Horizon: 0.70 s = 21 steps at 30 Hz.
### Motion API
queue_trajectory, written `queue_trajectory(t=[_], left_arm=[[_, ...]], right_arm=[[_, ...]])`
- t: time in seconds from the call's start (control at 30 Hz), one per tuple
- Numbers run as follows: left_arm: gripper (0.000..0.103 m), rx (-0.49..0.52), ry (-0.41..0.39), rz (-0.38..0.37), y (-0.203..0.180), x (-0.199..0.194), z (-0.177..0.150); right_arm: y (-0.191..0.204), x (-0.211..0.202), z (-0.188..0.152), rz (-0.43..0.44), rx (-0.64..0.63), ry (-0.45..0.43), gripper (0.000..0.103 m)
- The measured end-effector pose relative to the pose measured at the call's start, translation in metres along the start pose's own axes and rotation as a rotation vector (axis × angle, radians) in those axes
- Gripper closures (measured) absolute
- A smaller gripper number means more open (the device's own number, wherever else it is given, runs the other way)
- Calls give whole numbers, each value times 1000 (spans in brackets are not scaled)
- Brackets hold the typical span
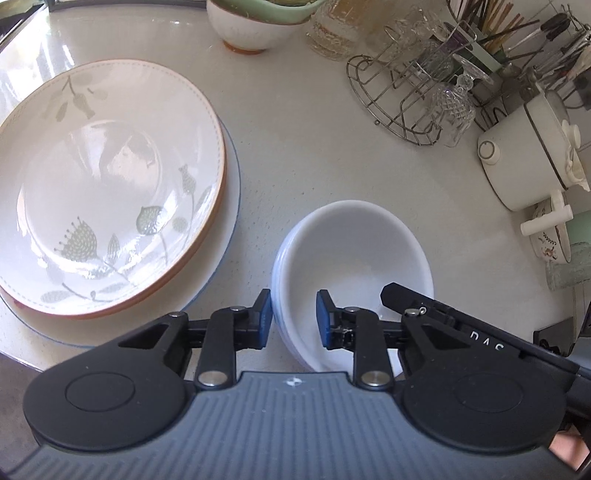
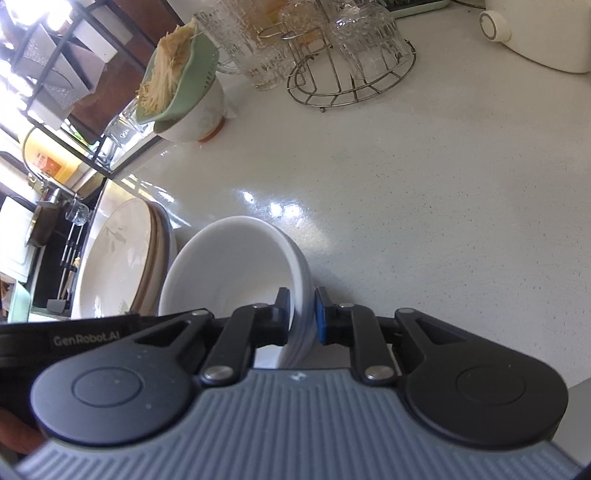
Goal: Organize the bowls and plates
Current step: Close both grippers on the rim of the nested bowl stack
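Note:
A stack of white bowls sits on the pale counter at lower centre. My left gripper straddles the stack's left rim, its blue pads a little apart from the wall. My right gripper straddles the opposite rim of the same bowls and its pads press the wall. The right gripper's black body shows at the bowls' right side. A leaf-patterned plate lies on a larger white plate to the left of the bowls. In the right wrist view this plate stack stands beside the bowls.
A bowl holding a green strainer of shredded food stands at the back. A wire rack with upturned glasses is at the back right. A white lidded pot and a utensil rack are at the far right.

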State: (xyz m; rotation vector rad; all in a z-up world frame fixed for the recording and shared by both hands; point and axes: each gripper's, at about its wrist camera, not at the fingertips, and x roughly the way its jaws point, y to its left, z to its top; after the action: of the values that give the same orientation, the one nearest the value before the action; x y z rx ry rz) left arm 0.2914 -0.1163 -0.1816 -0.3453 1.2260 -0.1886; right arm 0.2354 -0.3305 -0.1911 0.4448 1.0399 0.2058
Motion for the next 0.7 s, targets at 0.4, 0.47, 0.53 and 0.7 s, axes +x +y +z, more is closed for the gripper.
queue_trajectory(t=[0.4, 0.47, 0.53, 0.7], left_arm=[[74, 13, -17, -27, -1, -20, -7], [74, 21, -18, -33, -3, -25, -7], [74, 30, -17, -44, -6, -31, -8], [74, 54, -30, -81, -13, -55, -9]], right_arm=[[7, -9, -5, -2, 6, -14, 87], [7, -14, -6, -6, 14, -23, 87], [9, -20, -6, -10, 23, -34, 87], [12, -40, -7, -24, 48, -62, 87]])
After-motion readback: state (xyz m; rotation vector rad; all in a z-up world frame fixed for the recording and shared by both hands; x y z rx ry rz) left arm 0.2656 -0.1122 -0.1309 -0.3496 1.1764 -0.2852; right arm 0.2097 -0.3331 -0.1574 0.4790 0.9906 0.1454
